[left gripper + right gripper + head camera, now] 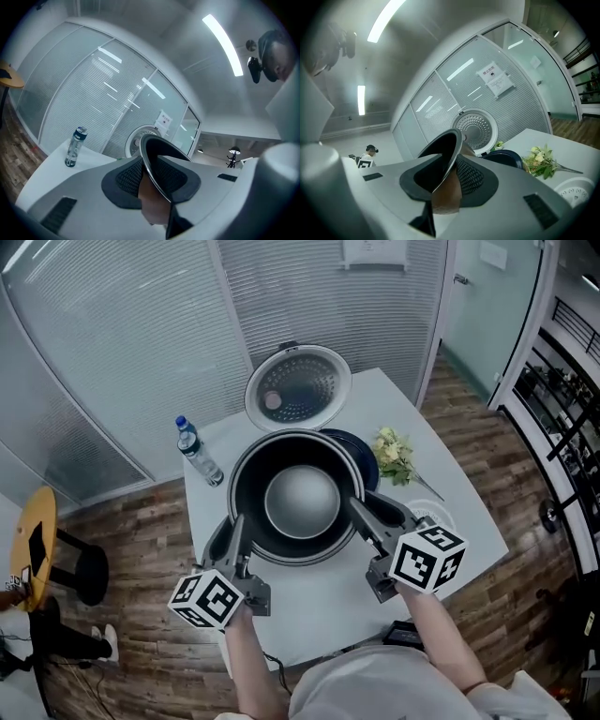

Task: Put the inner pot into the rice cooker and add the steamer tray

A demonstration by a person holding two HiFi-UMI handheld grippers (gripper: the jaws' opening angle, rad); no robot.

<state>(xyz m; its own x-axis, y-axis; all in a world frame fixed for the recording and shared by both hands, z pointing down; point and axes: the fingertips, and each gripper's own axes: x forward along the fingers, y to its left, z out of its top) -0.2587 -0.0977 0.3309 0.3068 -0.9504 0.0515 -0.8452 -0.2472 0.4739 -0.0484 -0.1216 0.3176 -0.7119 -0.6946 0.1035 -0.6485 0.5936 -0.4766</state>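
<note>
**White table, pot gripped on both sides**

White table fills the head view. The inner pot hangs over the dark rice cooker, in front of its raised lid, with the left gripper and right gripper flanking it.

Left gripper view: the jaws clamp the pot's rim, and a water bottle stands left of the cooker.

Right gripper view: the jaws pinch the opposite rim, and flowers lie right of the cooker.
</note>
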